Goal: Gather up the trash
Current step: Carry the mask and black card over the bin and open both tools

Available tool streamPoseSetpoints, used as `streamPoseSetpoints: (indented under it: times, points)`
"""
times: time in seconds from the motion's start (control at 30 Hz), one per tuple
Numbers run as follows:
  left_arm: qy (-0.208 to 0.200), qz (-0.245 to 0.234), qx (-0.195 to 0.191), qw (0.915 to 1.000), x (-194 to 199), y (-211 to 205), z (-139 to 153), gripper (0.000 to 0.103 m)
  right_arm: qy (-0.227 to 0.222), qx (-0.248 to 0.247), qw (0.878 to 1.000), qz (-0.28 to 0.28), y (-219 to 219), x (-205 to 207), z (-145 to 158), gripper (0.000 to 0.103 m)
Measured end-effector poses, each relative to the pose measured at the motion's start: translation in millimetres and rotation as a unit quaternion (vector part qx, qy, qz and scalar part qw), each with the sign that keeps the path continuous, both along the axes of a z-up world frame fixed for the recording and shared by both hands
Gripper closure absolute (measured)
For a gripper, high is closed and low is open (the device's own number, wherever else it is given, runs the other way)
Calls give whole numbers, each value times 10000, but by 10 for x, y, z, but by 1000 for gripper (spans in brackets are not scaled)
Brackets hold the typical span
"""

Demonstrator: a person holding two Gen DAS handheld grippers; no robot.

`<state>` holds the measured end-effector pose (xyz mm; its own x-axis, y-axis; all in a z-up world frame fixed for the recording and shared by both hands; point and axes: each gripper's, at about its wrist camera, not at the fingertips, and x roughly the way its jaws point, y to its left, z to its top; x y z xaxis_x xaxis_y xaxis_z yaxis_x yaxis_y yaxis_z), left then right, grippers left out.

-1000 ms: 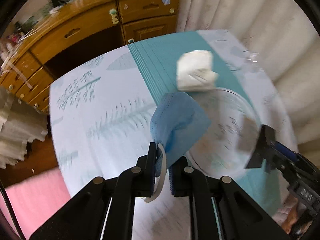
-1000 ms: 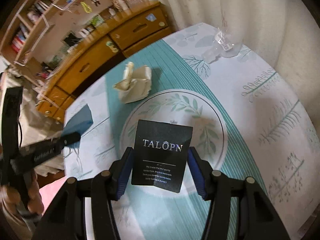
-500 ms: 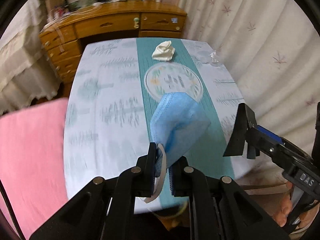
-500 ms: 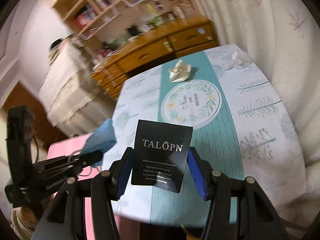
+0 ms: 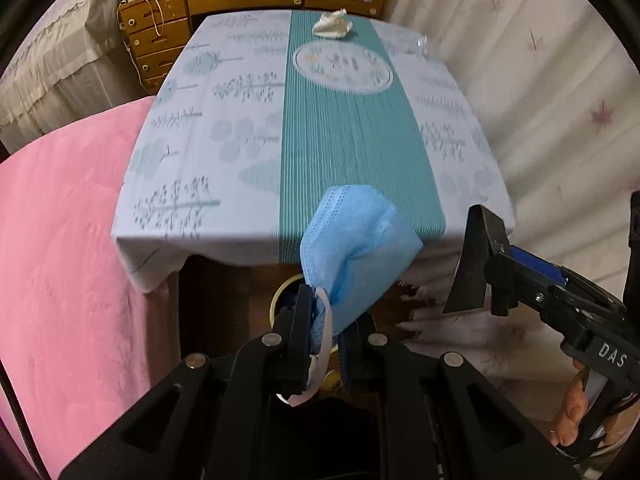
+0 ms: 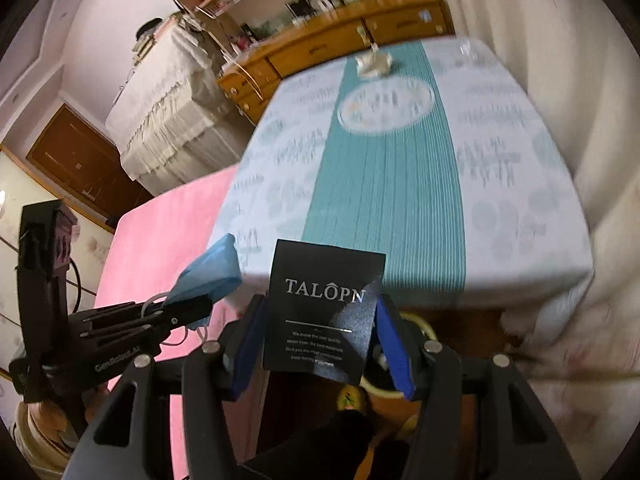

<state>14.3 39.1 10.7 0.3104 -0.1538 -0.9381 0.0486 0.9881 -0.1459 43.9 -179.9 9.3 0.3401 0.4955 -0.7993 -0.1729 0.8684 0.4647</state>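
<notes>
Left gripper [image 5: 326,334]: fingers clamped on blue face mask [image 5: 356,248], ear loop dangling below. Right gripper [image 6: 320,344]: fingers clamped on edges of black card [image 6: 324,312] printed "TALÔPN". Both held past near edge of tabletop [image 5: 224,120], above yellow-rimmed bin [image 6: 416,326] on floor. Crumpled tissue [image 5: 333,27] lying at far end of tabletop, on teal stripe.

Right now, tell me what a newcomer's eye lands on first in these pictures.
First, the blue face mask pinched in the left gripper, hanging just past the near edge of the table. Next, the black TALOPN card clamped upright between the right gripper's blue pads, above a yellow-rimmed bin on the floor. Far off, a crumpled tissue lies on the teal stripe.
</notes>
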Motion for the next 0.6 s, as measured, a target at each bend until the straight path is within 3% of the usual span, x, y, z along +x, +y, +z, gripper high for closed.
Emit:
streamPoseSetpoints:
  times: [0.13,0.27,0.6]
  points:
    - [203,-76,68,9997,-135,-44,-352,94,394,-102,9991,-123,3,-129,-425,48]
    - [532,-92,16,9985,-187,-26,-975,94,733,-404,9960,-315,49,-249,-1039,48]
    - [1053,-183,-111,9942,-111,-38,-2922,94,1506,-660,9822,-907,196,-355,-2977,47]
